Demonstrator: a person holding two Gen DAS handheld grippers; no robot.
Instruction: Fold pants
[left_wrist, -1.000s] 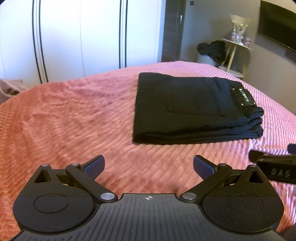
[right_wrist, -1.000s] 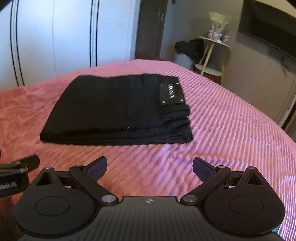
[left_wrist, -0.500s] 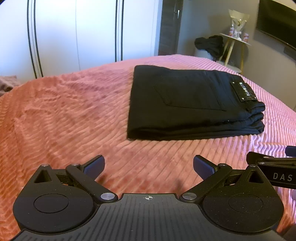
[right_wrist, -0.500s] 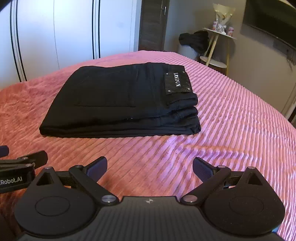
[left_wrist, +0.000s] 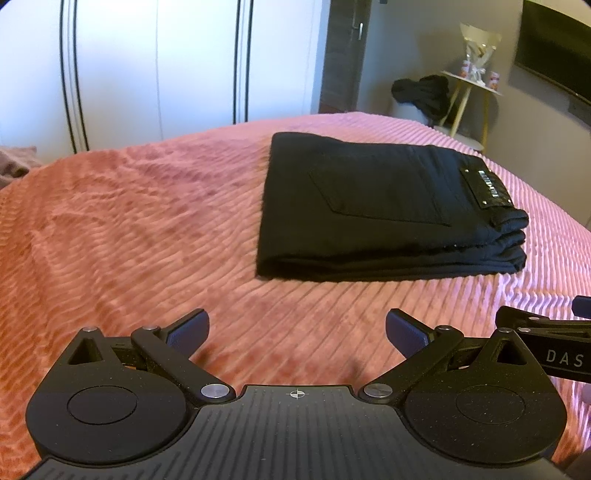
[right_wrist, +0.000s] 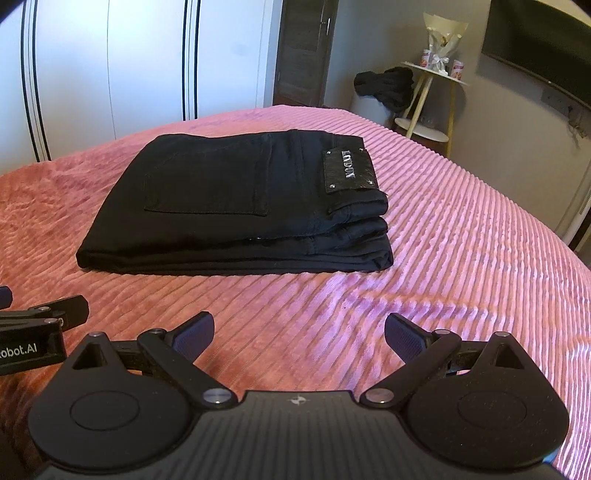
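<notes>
Black pants (left_wrist: 373, 206) lie folded into a neat stacked rectangle on the pink ribbed bedspread (left_wrist: 129, 221), back pocket and leather brand patch (right_wrist: 349, 170) facing up. My left gripper (left_wrist: 297, 330) hovers open over the bedspread, short of the pants' near edge, nothing between its fingers. My right gripper (right_wrist: 299, 332) is also open and empty, just in front of the pants (right_wrist: 236, 206). Each gripper shows at the edge of the other's view: the right one (left_wrist: 546, 343) and the left one (right_wrist: 40, 325).
White wardrobe doors (left_wrist: 155, 70) stand behind the bed. A small round side table (right_wrist: 439, 74) with a bouquet and jars is at the back right, dark clothing (right_wrist: 384, 86) heaped beside it. A dark door (right_wrist: 303, 51) and a wall-mounted screen (right_wrist: 539, 37) are behind.
Both grippers have drawn slightly closer to the folded pants and shifted their view; the pants have stayed still. Both stay open.
</notes>
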